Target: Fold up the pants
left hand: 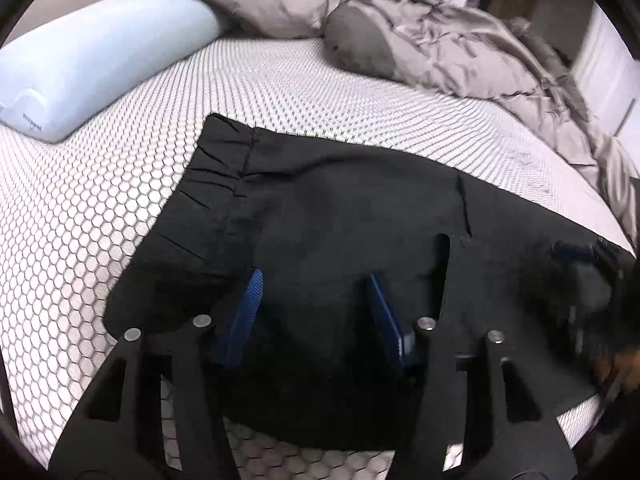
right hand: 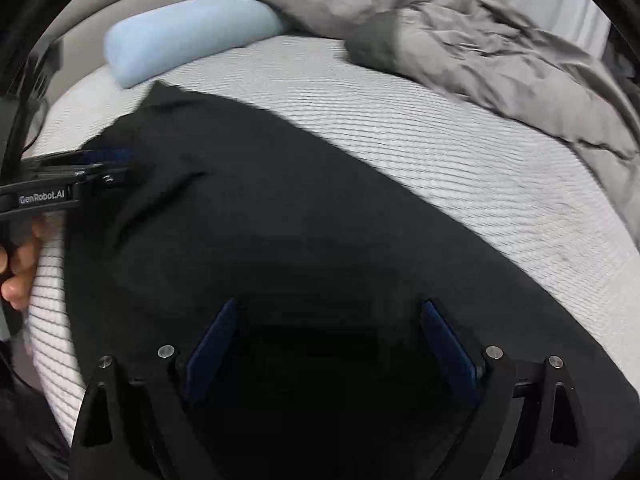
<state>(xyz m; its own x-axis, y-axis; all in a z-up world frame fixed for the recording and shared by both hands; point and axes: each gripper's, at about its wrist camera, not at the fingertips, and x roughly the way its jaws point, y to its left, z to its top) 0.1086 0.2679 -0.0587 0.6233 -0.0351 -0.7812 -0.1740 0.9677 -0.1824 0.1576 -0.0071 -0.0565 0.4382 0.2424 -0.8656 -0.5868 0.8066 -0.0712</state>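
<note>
The pants (left hand: 328, 240) lie flat along my near edge of the mattress (left hand: 100, 220). My left gripper (left hand: 316, 300) and right gripper (right hand: 328, 336) hover over them, jaws wide, holding nothing. A one-layer pinch could drag the fold crooked.

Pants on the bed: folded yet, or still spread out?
Cannot tell for sure. The black pants lie flat on the mattress, gathered waistband showing; the leg ends are out of view. Both tools hover open above them.

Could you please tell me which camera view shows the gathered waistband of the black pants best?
The left wrist view: the waistband is sharp, its elastic gathers plain. In the right wrist view that end of the pants is blurred and featureless.
</note>
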